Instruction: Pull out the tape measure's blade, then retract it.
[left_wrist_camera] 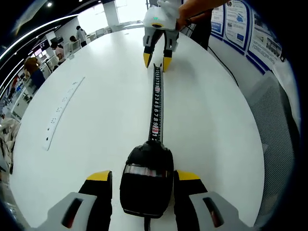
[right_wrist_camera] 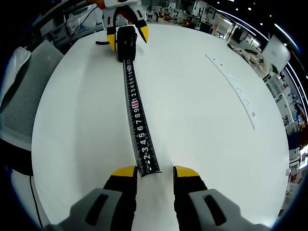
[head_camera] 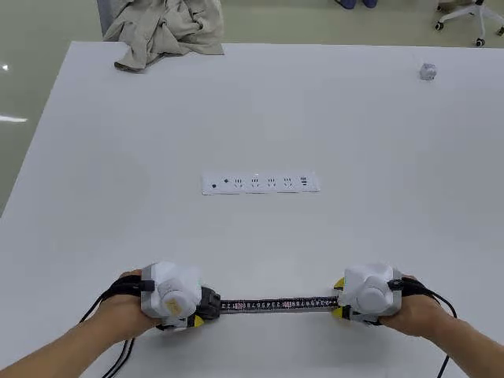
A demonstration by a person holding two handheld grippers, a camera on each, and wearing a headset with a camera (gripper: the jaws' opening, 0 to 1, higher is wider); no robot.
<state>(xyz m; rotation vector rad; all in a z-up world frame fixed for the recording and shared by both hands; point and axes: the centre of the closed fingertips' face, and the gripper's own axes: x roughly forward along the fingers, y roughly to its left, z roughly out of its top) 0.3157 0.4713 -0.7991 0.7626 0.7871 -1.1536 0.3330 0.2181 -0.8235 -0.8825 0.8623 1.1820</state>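
The black tape measure case (left_wrist_camera: 147, 180) lies on the white table (head_camera: 252, 110), and my left gripper (left_wrist_camera: 143, 177) is shut on it, one yellow-tipped finger on each side. Its blade (left_wrist_camera: 156, 101) is drawn out flat along the tabletop toward my right gripper (left_wrist_camera: 156, 61). Seen from the right gripper view, the blade (right_wrist_camera: 137, 115) ends with its tip between my right gripper's (right_wrist_camera: 155, 172) spread fingers, closer to the left one, which stands open. From the head view, the left gripper (head_camera: 203, 307) and right gripper (head_camera: 337, 299) face each other near the front edge, joined by the blade (head_camera: 276, 304).
A white power strip (head_camera: 261, 183) lies at mid-table. A bundle of beige cloth (head_camera: 165, 27) sits at the far left edge, and a small crumpled object (head_camera: 428, 72) at the far right. An office chair base (head_camera: 472, 16) stands beyond the table.
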